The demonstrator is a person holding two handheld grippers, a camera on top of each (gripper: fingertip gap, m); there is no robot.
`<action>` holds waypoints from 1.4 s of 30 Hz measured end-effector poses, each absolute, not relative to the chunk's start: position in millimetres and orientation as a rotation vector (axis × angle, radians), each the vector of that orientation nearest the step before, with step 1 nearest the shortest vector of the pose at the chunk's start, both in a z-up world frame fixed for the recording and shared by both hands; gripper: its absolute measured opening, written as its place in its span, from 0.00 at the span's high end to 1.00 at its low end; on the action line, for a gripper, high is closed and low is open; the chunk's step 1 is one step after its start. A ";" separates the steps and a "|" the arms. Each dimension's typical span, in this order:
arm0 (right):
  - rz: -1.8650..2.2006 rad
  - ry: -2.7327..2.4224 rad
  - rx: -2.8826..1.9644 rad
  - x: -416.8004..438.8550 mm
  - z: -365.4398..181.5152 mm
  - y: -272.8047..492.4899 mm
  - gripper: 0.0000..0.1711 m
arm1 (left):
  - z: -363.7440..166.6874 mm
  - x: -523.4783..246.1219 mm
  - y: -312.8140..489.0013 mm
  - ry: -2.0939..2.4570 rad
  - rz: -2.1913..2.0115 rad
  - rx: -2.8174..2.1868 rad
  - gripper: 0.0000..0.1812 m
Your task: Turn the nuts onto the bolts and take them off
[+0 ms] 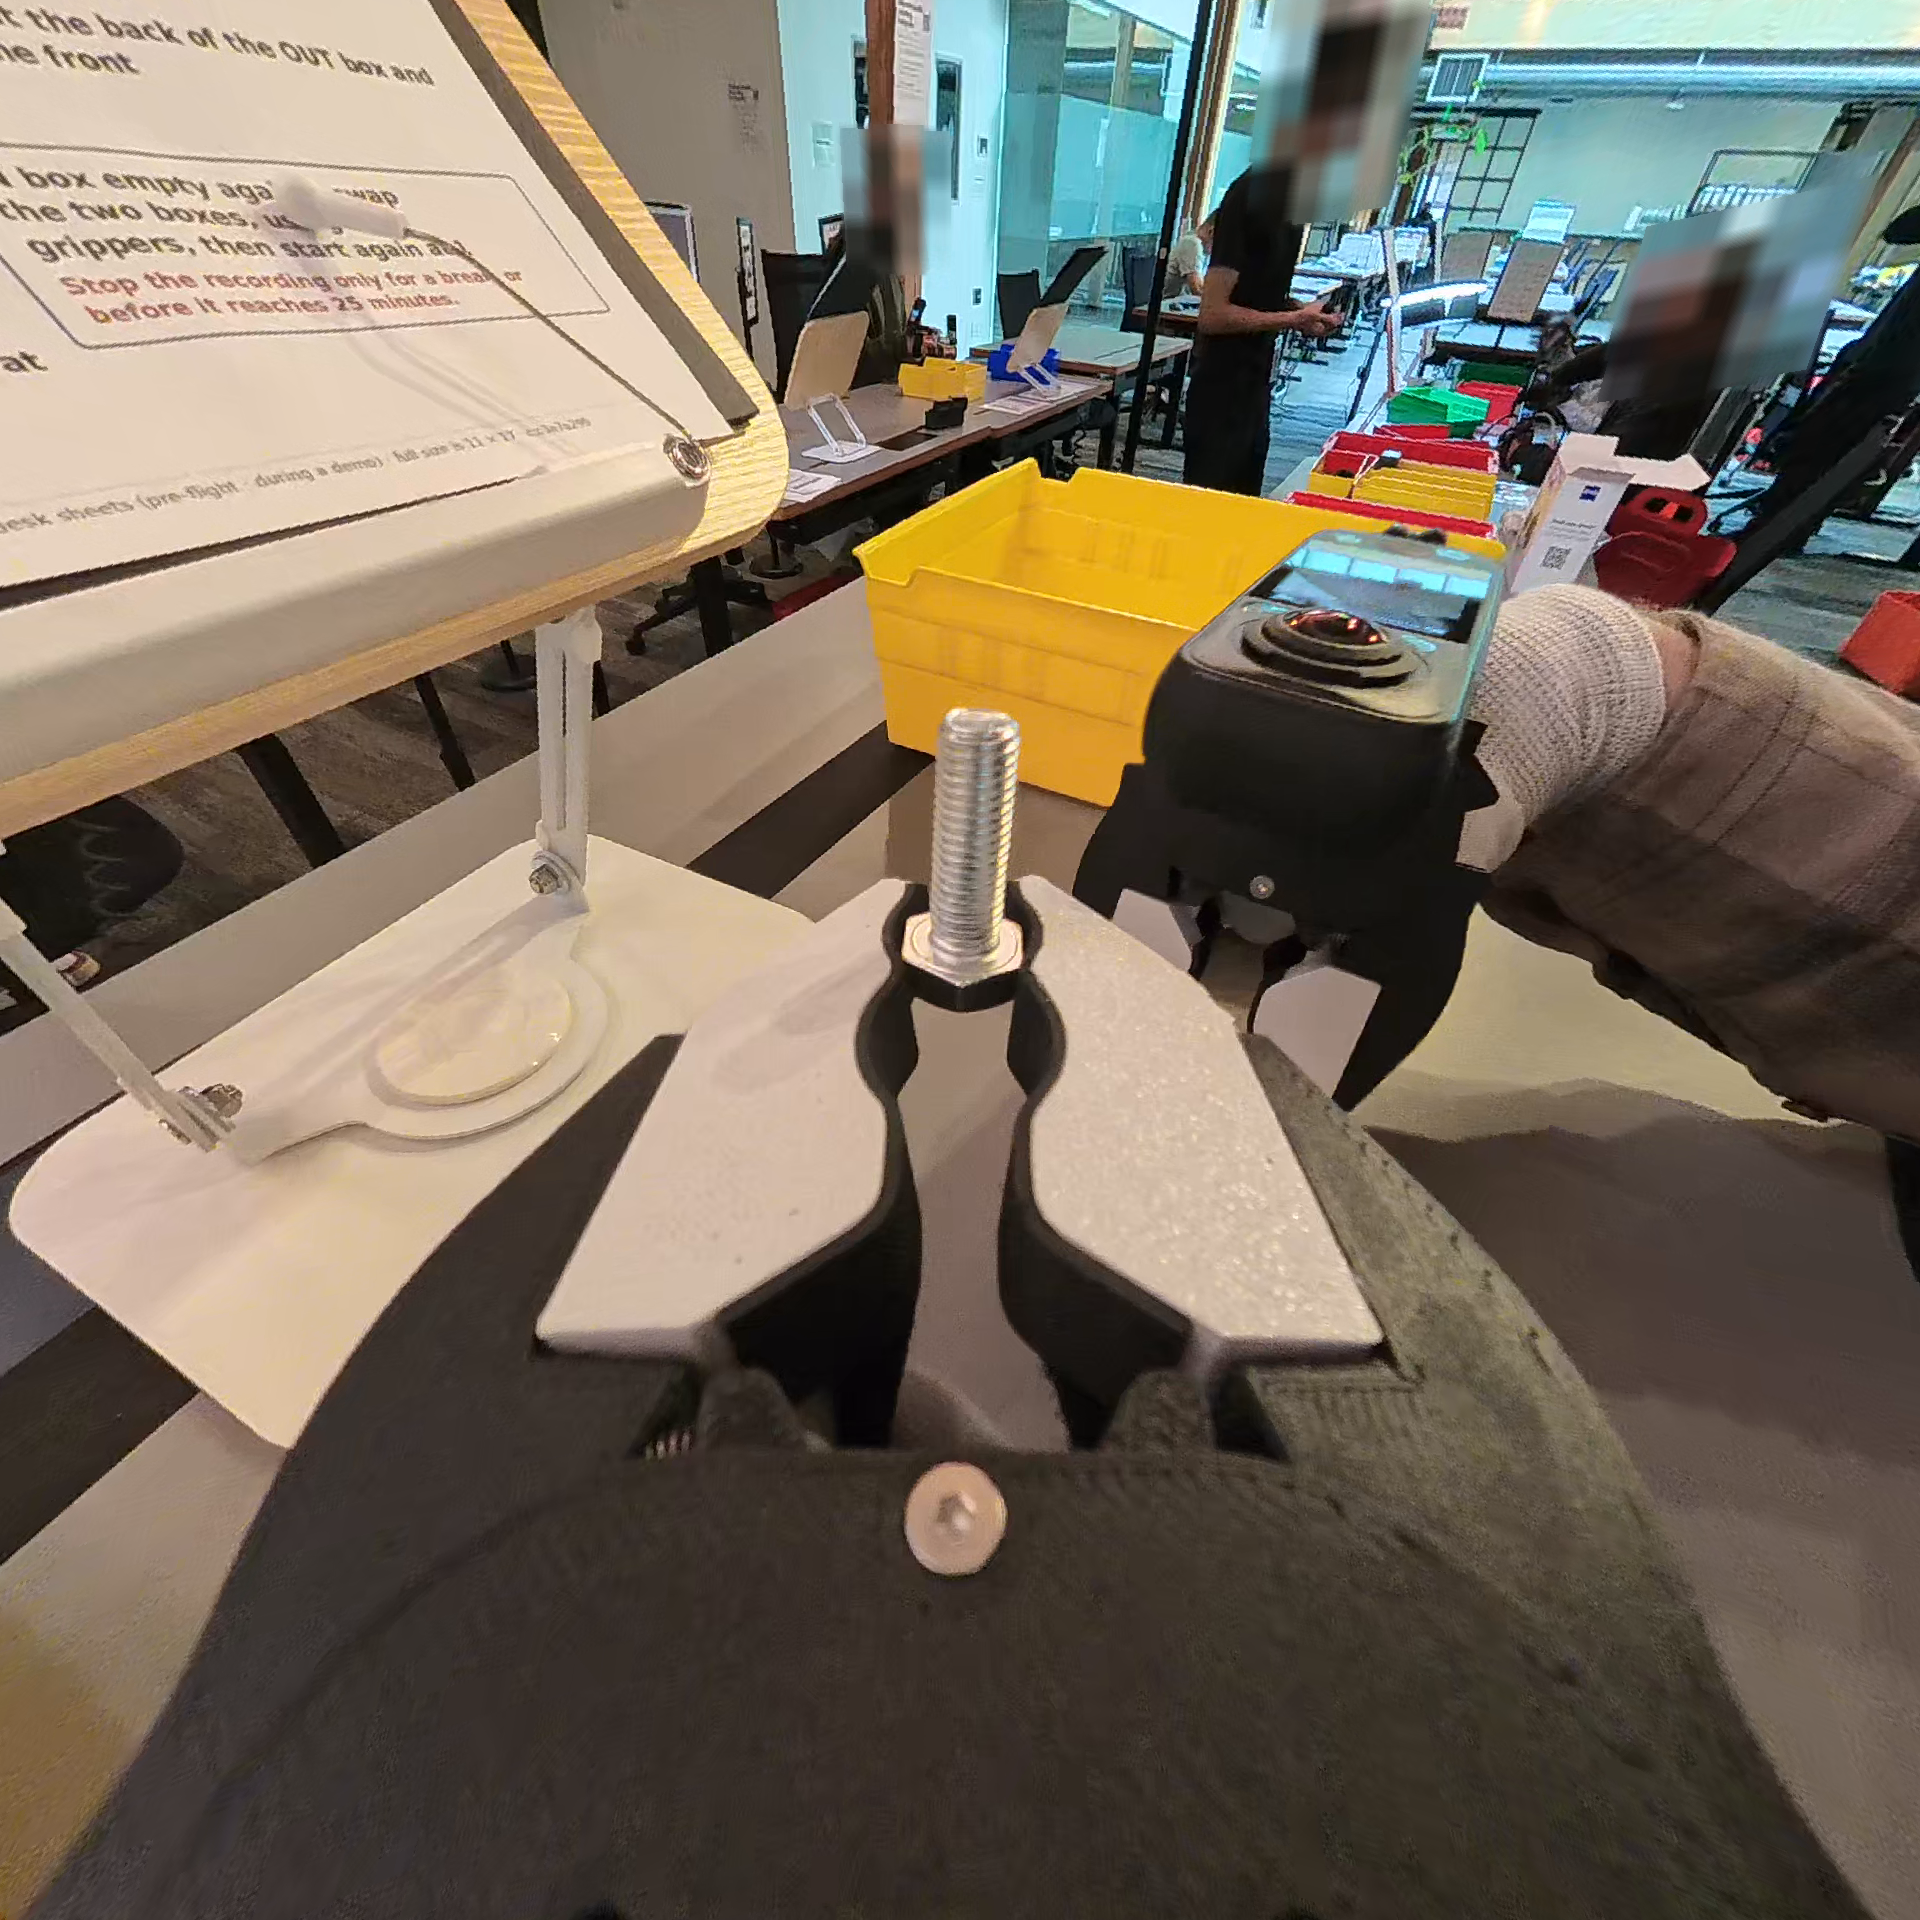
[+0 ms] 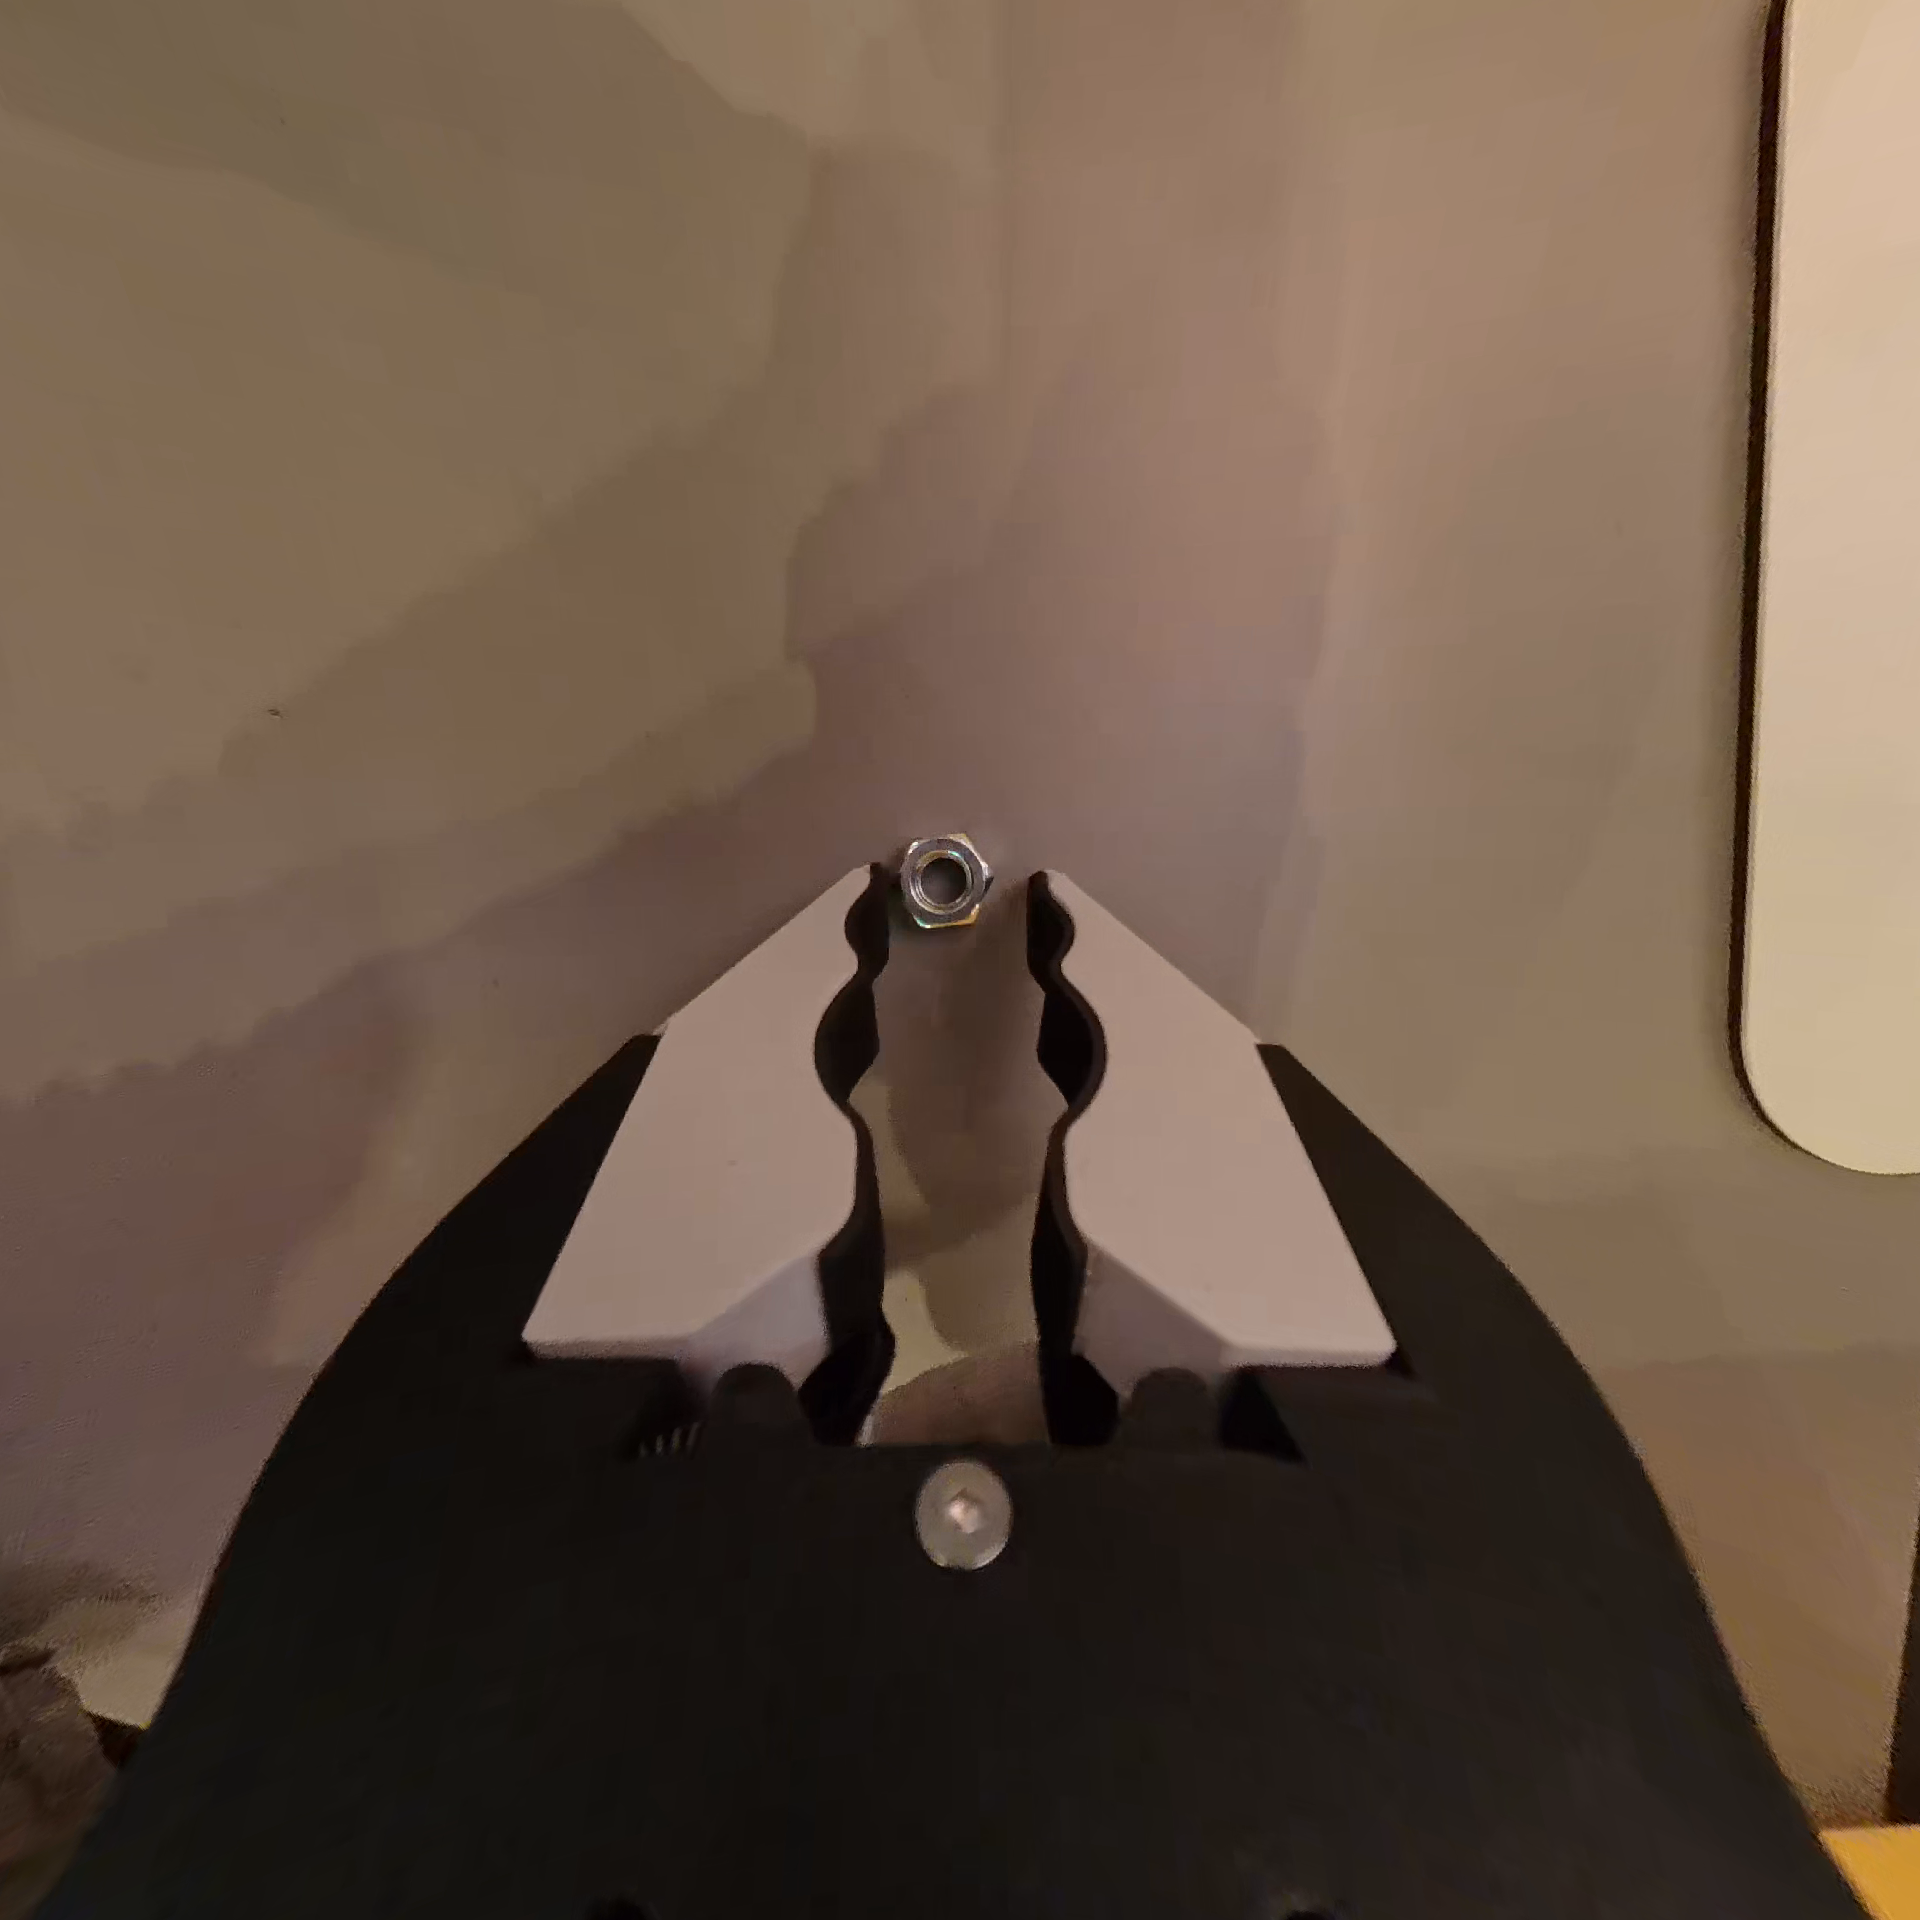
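Upright, bolt point(image 1: 971, 831) clamped in left gripper point(image 1: 961, 971), head hidden; right gripper point(image 2: 951, 883) fingers parted around nut point(image 2: 938, 884), unheld.

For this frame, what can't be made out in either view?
- Right wrist view: whether the nut touches the right gripper or just lies on the table; seen from above, contact is unclear.
- Left wrist view: the nut, hidden behind the right gripper.
- Left wrist view: the bolt head's underside, hidden by the left gripper.
- Left wrist view: the yellow bin floor, behind its front wall.
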State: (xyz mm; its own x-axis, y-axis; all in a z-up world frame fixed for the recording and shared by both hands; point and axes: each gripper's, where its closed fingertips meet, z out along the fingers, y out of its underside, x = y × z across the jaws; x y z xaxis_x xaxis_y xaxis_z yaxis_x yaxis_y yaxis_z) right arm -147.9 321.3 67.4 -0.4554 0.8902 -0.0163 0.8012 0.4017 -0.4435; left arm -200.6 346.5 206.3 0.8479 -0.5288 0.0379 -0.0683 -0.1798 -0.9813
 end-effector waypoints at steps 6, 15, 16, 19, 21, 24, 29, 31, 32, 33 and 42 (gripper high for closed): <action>0.609 -2.443 -1.503 -150.5 66.7 317.0 0.90 | 204.5 -199.4 346.8 0.473 -0.429 -1.725 0.92; 0.574 -2.508 -1.425 -141.3 67.5 313.4 0.84 | 199.8 -199.2 347.4 0.489 -0.410 -1.738 0.92; 0.568 -2.497 -1.436 -141.2 69.5 314.6 0.83 | 199.6 -198.9 347.3 0.492 -0.408 -1.739 0.92; 0.544 -2.470 -1.494 -140.3 74.1 317.8 0.83 | 200.5 -199.5 347.1 0.491 -0.407 -1.738 0.92; 0.509 -2.470 -1.520 -139.7 72.3 319.3 0.83 | 200.8 -200.6 347.1 0.489 -0.406 -1.738 0.92; 0.511 -2.485 -1.520 -141.2 67.8 316.8 0.88 | 200.5 -202.0 347.4 0.483 -0.407 -1.741 0.92; 0.514 -2.486 -1.545 -142.3 65.2 316.9 0.90 | 199.0 -202.7 348.0 0.482 -0.405 -1.745 0.92; 0.523 -2.489 -1.530 -142.4 65.1 317.0 0.90 | 198.0 -203.0 348.3 0.483 -0.401 -1.749 0.92; 0.536 -2.492 -1.524 -142.0 65.1 316.5 0.90 | 197.3 -202.9 348.3 0.484 -0.399 -1.750 0.92; 0.542 -2.486 -1.519 -142.4 65.7 317.4 0.91 | 196.8 -202.7 348.5 0.485 -0.398 -1.751 0.92; 0.707 -2.320 -1.439 -132.8 126.5 323.4 0.90 | 183.5 -185.6 349.0 0.525 -0.421 -1.740 0.92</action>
